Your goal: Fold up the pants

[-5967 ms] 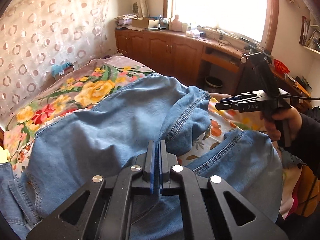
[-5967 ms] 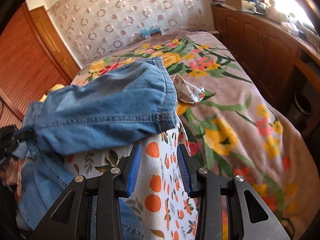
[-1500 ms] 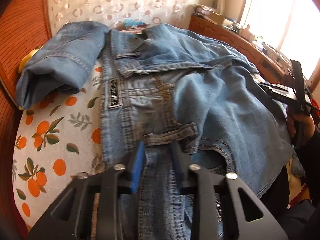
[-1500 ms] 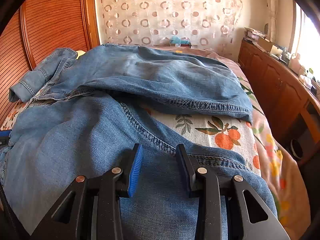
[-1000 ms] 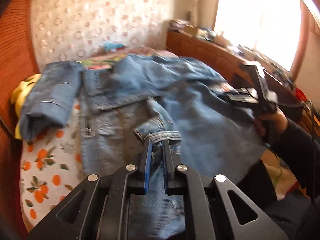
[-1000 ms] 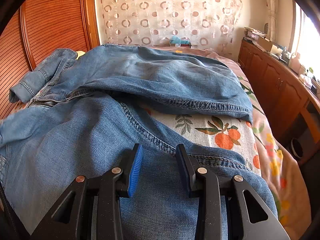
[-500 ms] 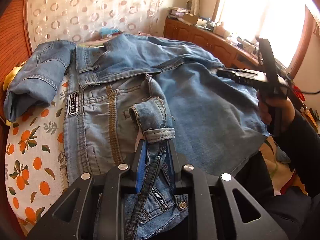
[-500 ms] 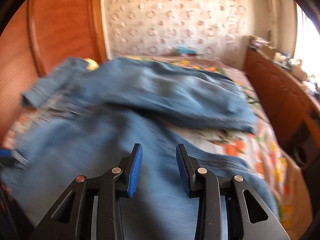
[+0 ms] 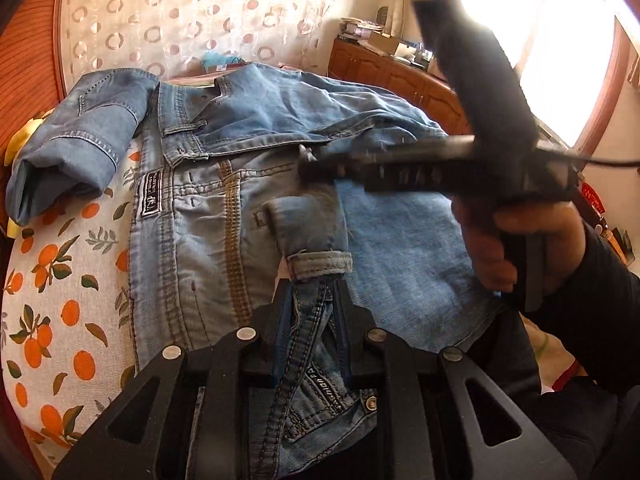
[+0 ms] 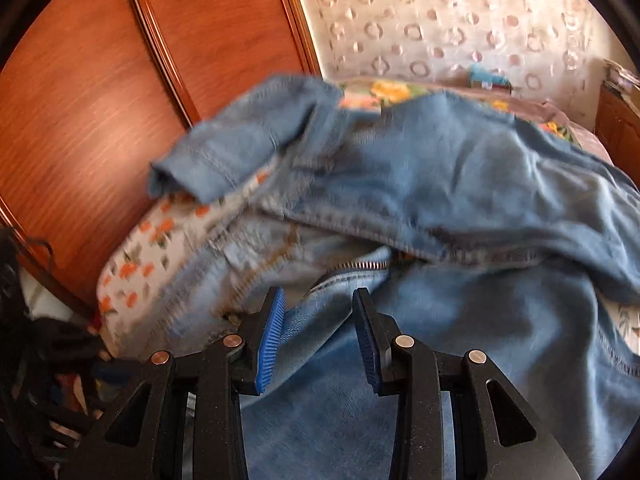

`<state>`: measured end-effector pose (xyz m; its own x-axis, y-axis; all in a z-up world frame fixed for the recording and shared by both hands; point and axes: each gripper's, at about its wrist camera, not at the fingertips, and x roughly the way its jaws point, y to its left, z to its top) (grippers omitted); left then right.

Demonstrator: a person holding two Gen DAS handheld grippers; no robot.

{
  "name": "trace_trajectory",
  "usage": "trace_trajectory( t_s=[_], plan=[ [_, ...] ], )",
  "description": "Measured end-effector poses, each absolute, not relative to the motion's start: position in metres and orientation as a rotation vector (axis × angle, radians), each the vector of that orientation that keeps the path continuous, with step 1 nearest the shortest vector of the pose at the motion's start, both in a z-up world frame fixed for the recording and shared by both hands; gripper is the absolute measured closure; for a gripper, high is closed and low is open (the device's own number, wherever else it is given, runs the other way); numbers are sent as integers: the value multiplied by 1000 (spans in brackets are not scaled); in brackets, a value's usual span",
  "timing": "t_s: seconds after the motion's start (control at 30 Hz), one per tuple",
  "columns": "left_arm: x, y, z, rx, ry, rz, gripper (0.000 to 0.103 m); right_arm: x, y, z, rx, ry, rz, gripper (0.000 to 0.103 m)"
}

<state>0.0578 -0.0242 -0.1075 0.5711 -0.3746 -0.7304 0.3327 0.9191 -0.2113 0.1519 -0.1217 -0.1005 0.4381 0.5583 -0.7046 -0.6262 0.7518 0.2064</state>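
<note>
the pants (image 9: pixel 224 208), a pair of blue jeans, lay spread on the bed (image 9: pixel 60 300) over an orange-print sheet, beside the wooden headboard (image 10: pixel 100 92). in the left wrist view the waistband ran from the near edge of the bed away toward the patterned curtain (image 9: pixel 180 20), with the brand patch (image 9: pixel 151 194) on its left side, and the legs ran off to the right toward the window side, so the long axis lay across the bed. one leg was folded back, its cuff (image 9: pixel 60 168) lying at the upper left near the headboard.

the left tongs (image 9: pixel 308 316) were narrowed onto a bunched strip of waistband at the fly, a belt loop (image 9: pixel 320 264) just beyond the tips; the fabric passed between both pads.

the right tongs (image 10: pixel 318 332) stood wide apart above the denim near the open zipper (image 10: pixel 352 268), holding nothing. in the left wrist view the right tongs (image 9: pixel 308 160) appeared blurred above the seat of the pants, gripped by the right hand (image 9: pixel 516 248).
</note>
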Motion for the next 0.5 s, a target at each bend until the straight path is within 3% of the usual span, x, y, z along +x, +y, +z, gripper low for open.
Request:
trace_trajectory(
  t_s=[0.5],
  plan=[
    [78, 1, -74, -211, 825, -433, 75, 134, -146, -113, -71, 869, 701, 66]
  ],
)
